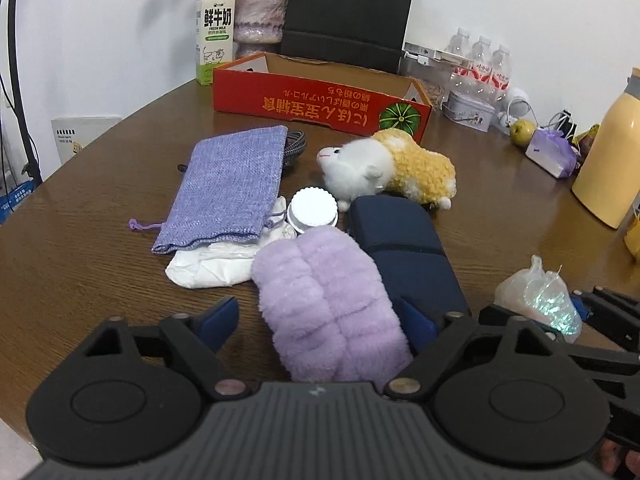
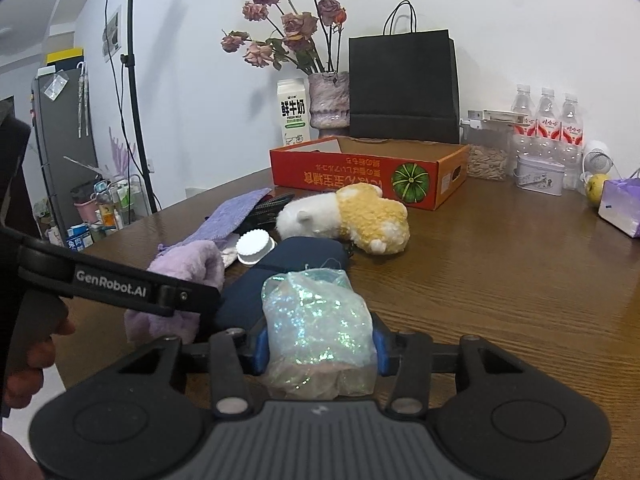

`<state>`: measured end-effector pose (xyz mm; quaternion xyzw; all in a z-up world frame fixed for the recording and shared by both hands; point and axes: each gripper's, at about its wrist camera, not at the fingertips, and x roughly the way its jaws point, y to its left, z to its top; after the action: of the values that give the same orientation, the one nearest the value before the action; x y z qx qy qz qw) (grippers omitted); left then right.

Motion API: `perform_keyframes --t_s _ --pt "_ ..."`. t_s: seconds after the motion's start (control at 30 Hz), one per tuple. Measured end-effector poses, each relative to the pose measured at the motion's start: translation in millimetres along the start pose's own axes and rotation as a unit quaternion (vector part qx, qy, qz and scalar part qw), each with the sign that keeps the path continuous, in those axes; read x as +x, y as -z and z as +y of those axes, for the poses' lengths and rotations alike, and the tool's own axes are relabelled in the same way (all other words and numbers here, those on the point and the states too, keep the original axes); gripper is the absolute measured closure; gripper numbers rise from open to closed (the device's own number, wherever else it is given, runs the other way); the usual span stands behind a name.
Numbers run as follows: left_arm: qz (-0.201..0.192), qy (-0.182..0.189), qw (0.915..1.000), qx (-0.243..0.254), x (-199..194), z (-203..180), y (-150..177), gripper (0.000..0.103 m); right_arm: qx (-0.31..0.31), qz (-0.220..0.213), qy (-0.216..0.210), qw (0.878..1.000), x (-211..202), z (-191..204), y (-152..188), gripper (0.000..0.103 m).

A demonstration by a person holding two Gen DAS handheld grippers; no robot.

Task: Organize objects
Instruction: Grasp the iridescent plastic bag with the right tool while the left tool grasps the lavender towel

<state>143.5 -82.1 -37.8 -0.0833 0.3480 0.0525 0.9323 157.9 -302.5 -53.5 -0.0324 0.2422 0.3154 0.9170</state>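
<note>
Left gripper (image 1: 320, 322): jaws apart, straddling the near end of the lilac plush item (image 1: 326, 304); neither blue pad visibly presses the fleece (not yet a grip).
Lilac plush item: lies on the wooden table (image 1: 100, 208), long axis running away from the fingers toward the white ridged lid (image 1: 313, 210).
Neighbours, left to right: purple drawstring pouch (image 1: 228, 186), white lid, navy case (image 1: 404, 248) touching the plush item's right flank, plush sheep (image 1: 390, 170) beyond.
Right gripper (image 2: 320, 350): closed on the iridescent crinkled bag (image 2: 316, 328), both pads pressed against its sides.
Critical relation: the red cardboard box (image 2: 352, 178) stands straight ahead of both grippers, past the cluster of loose items; the likely destination (judgement only).
Nearer hand: left for the plush item; the right is occupied.
View difference: the left wrist view shows the pad clearance around the fleece; the right wrist view shows the bag clamped, the left gripper's arm crossing over the plush item, and the box's open interior.
</note>
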Motion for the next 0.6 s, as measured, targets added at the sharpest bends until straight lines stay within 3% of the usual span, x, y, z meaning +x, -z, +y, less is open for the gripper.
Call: perform_keyframes --t_s 0.1,0.2,0.4,0.6 --pt "0.000 0.007 1.0000 -0.002 -2 2 1 0.032 0.003 0.002 -0.002 1.000 2 -1 1 0.057" --pt "0.002 0.020 0.9998 0.004 -6 4 4 0.053 0.005 0.003 -0.002 1.000 1 -1 2 0.057" --pt "-0.003 0.041 0.9986 0.035 -14 8 7 0.065 0.002 0.006 0.002 1.000 -2 5 2 0.057" --pt "-0.020 0.052 0.9970 0.053 -23 15 5 0.069 -0.006 0.002 0.013 1.000 -7 18 -5 0.057"
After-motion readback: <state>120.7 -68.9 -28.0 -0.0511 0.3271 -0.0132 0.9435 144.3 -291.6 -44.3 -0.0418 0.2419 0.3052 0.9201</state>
